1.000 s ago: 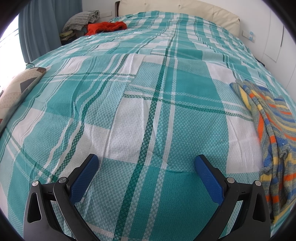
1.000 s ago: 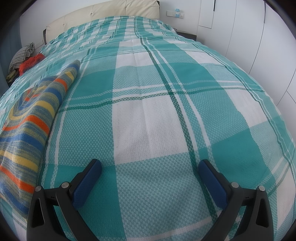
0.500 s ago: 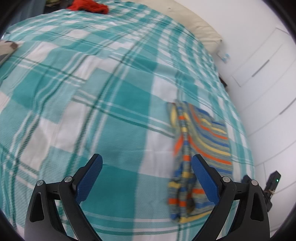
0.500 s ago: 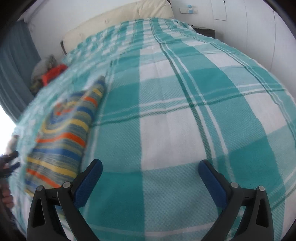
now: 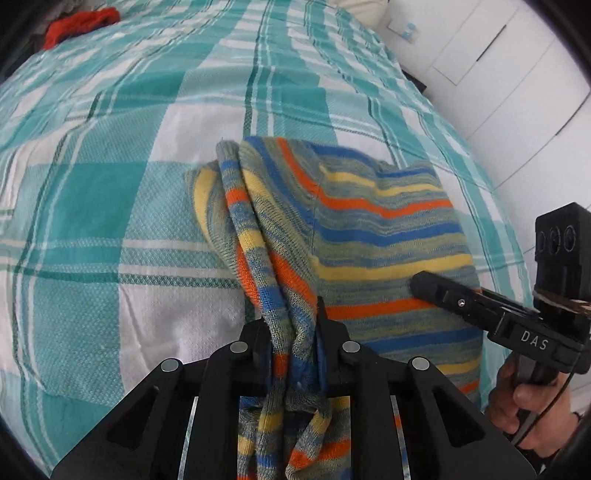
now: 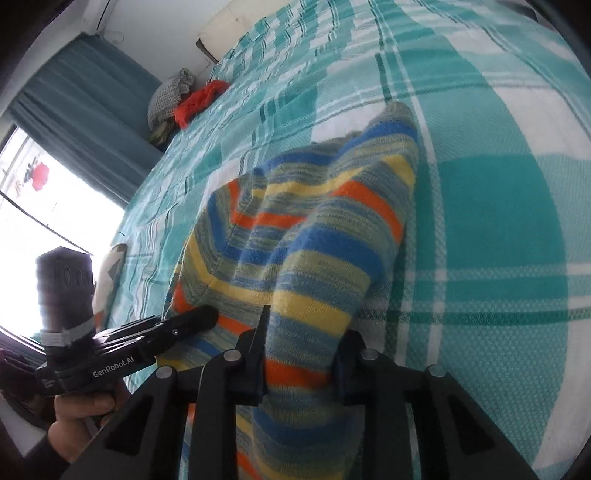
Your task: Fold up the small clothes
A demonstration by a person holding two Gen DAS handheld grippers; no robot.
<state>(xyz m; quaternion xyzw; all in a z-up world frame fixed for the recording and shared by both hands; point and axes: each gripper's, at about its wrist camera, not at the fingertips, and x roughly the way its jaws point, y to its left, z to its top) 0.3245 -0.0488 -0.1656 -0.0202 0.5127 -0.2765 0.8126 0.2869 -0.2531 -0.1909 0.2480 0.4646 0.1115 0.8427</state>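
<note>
A small striped knit sweater [image 5: 369, 221], blue, orange, yellow and grey-green, lies on the teal plaid bedspread [image 5: 110, 184]. My left gripper [image 5: 291, 354] is shut on a bunched strip at the sweater's near left edge. My right gripper [image 6: 301, 354] is shut on the sweater's [image 6: 314, 229] near right edge, with cloth pulled up between its jaws. Each gripper also shows in the other's view: the right one [image 5: 424, 286] from the left wrist, the left one [image 6: 207, 317] from the right wrist.
A red garment [image 5: 79, 24] and a grey folded cloth [image 6: 170, 96] lie at the bed's far left corner. A patterned cushion [image 6: 109, 273] sits at the left edge by the window and curtain [image 6: 85, 122]. White cupboards [image 5: 498, 74] stand to the right.
Both grippers have swung in to the sweater's near edge and closed on it, left on the left side, right on the right side. Before, both were open over bare bedspread.
</note>
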